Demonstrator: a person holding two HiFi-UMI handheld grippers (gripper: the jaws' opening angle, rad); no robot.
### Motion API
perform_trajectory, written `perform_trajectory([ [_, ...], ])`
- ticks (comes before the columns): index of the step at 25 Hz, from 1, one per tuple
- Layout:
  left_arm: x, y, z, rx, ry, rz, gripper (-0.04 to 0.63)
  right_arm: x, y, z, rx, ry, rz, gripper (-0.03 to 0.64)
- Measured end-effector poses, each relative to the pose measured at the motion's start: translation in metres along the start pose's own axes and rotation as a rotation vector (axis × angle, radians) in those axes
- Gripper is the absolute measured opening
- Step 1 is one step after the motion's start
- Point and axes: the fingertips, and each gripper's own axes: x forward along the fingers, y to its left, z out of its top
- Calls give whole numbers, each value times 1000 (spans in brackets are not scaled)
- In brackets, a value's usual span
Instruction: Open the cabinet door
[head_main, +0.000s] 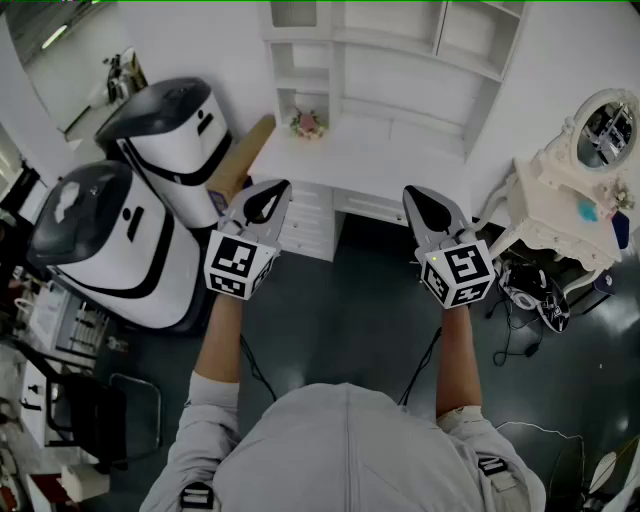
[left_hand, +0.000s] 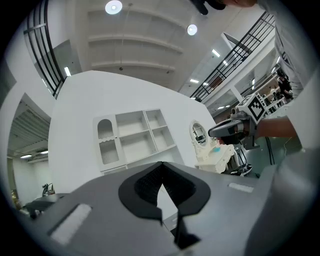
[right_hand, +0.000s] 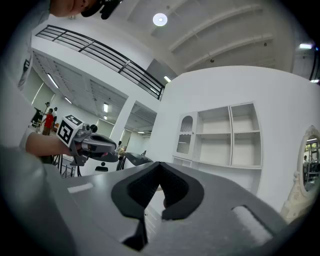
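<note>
Head view: both arms reach forward, claws held level, side by side, over dark floor.

Left claw: clenched, tips meeting, nothing between them. Right claw: clenched, also empty. Neither touches any furniture.

Ahead, centre to upper part of the frame: white surface with a white shelf unit standing on it against the wall. Drawers sit below the surface's left end. Small flower pot is in a low left niche of the unit.

Cabinet door: arched panel in the leftmost column of the shelf unit, upper part. It looks flush with its frame and is well apart from both claws. In the left gripper view it shows left of centre.

Right edge of the head view: white dressing table with an oval mirror. Left side: two rounded white-and-black machines.
</note>
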Motion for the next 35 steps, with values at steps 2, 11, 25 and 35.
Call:
perform_trajectory([
  [2,2,-3,1,5,3,2,18,-1,-3,-1,-4,-3,-1,0],
  [11,21,-25,7,11,15,15,18,-16,-31,-3,33,-33,7,0],
  [25,63,-59,10,-18,25,14,18,-21,-70,-9,83,-34,114,2],
  [35,109,-10,-14,82,9,36,18,40,-74,-10,116,-36,195,2],
])
